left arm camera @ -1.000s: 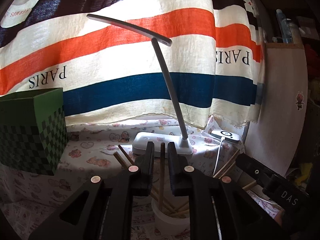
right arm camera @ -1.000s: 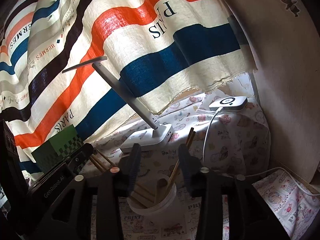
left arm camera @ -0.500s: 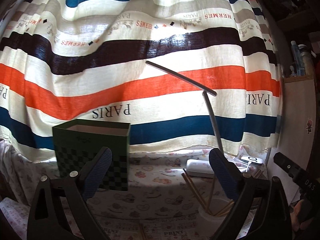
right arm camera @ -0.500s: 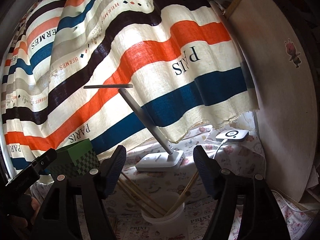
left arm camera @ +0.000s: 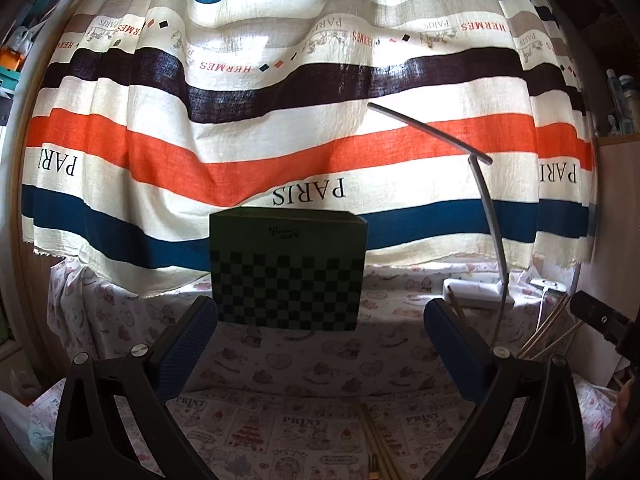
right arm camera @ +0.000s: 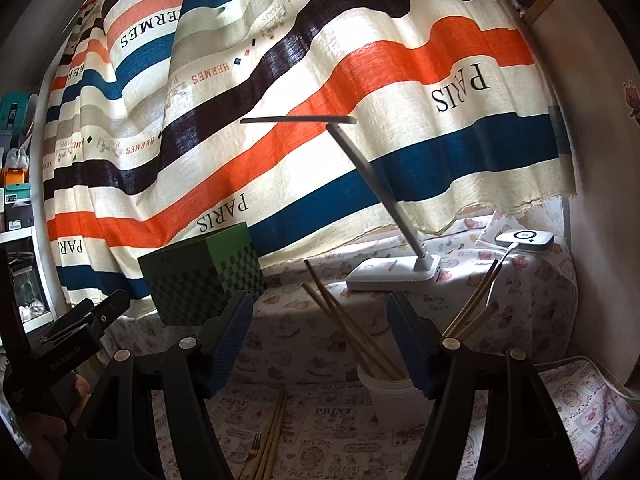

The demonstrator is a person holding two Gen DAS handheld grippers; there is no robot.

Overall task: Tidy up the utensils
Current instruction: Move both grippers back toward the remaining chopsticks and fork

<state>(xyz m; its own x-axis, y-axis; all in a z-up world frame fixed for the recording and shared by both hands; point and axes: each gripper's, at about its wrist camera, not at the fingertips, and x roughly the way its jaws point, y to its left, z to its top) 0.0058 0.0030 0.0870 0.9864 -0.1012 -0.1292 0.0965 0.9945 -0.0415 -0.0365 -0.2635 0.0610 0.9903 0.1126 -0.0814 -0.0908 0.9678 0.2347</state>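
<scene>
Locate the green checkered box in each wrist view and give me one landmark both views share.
Left wrist: green checkered box sits centre frame, between and beyond the open fingers.
Right wrist: the box stands left of centre, beyond the left finger.
Shared landmark: the white desk lamp, right of the box in both views.

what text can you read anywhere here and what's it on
"PARIS": striped curtain, seen mirrored.
"HERMES": striped curtain, grey band, also mirrored.
"PRINT": patterned tablecloth.
"Baby": tablecloth, right wrist view; the word under it is unclear.
Script on the green checkered box: too small to read.
Label on the left gripper's body in the right wrist view: blurred.
</scene>
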